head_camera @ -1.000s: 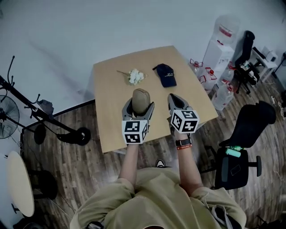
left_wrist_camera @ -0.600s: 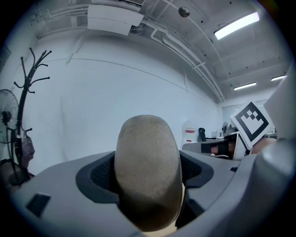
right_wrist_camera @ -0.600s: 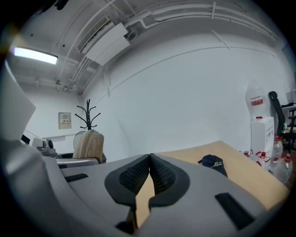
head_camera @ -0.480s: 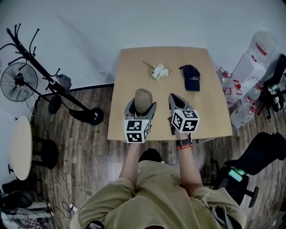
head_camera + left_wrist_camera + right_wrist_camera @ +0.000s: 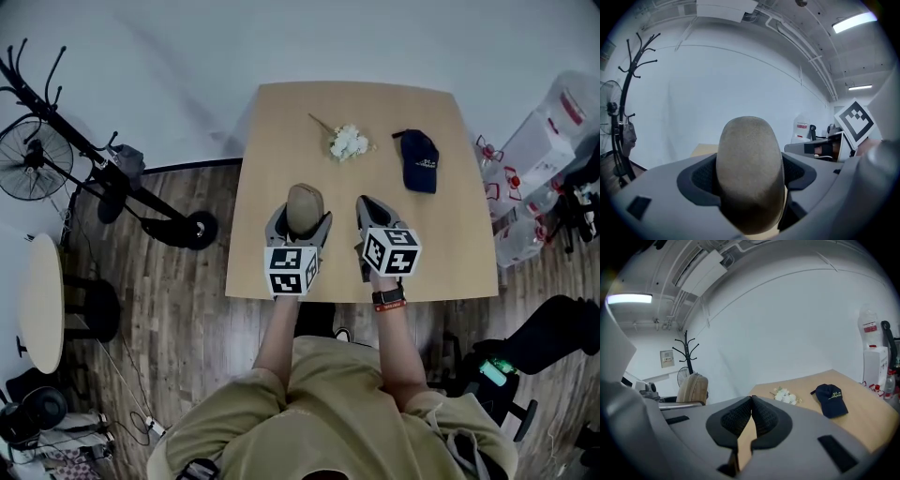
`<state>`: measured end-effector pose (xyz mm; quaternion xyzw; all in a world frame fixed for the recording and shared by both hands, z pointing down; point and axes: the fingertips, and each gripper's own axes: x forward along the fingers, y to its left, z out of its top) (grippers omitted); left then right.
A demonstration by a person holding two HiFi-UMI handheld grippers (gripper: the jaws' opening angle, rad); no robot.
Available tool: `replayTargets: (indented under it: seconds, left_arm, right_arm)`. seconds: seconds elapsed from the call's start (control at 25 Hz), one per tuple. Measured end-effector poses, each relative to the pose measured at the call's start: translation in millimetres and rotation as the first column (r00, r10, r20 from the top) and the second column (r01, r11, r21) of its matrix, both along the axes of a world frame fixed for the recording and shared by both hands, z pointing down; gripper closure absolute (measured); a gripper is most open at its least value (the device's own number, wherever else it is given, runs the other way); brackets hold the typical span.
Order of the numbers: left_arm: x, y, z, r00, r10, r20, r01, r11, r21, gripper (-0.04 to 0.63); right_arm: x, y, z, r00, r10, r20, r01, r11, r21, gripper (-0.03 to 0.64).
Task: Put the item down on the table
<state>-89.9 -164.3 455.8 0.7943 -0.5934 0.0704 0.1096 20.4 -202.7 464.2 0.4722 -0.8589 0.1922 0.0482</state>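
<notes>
Holds tan, rounded, felt-like lump (image 5: 304, 206) clamped upright in left hand-held gripper (image 5: 302, 218) over near half of pale wooden bench (image 5: 272, 141), with right hand-held gripper (image 5: 373, 212) closed on nothing alongside; risks toppling or rolling toward near edge if released before touching down.

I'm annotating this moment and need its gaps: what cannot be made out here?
- Tan item: lower end hidden between the left gripper's jaws, left gripper view.
- Its height above the table: untellable, head view looks steeply down.
- Cap: print too small in head view and right gripper view.
</notes>
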Motion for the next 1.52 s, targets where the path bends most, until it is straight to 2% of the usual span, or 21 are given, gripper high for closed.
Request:
replayTargets:
  seconds: [0.2, 0.36, 0.72, 0.96, 1.2, 1.4, 1.52]
  left_arm:
    - [-3, -47, 16, 0.999, 0.032, 0.012, -0.032, 0.999, -0.036, 0.213]
    - [-10, -85, 34, 0.995, 0.082, 0.049, -0.078, 0.994, -0.079, 0.213]
    - [-9, -156, 81, 0.975, 0.208, 0.077, -0.19, 0.962, -0.196, 0.213]
    - [-3, -194, 104, 0.957, 0.264, 0.118, -0.232, 0.944, -0.232, 0.213]
    - [1, -222, 127, 0.926, 0.339, 0.167, -0.29, 0.92, -0.263, 0.213]
    - [1, -233, 143, 0.88, 0.42, 0.223, -0.348, 0.888, -0.301, 0.213]
    - [5, -233, 157, 0.844, 0.475, 0.249, -0.384, 0.859, -0.339, 0.213]
  right_arm:
    - [-7, -41, 15, 1.0, 0.016, 0.004, -0.016, 0.999, -0.032, 0.601]
    - [-13, -72, 27, 1.0, 0.028, 0.003, -0.027, 0.998, -0.063, 0.601]
    - [-1, -133, 63, 0.995, 0.098, 0.007, -0.096, 0.986, -0.139, 0.601]
    - [9, -163, 81, 0.99, 0.137, 0.017, -0.132, 0.976, -0.175, 0.601]
    - [15, -179, 100, 0.987, 0.161, 0.02, -0.153, 0.965, -0.214, 0.601]
    - [15, -183, 108, 0.986, 0.165, 0.019, -0.157, 0.96, -0.23, 0.601]
    - [16, -182, 111, 0.987, 0.162, 0.019, -0.153, 0.96, -0.234, 0.601]
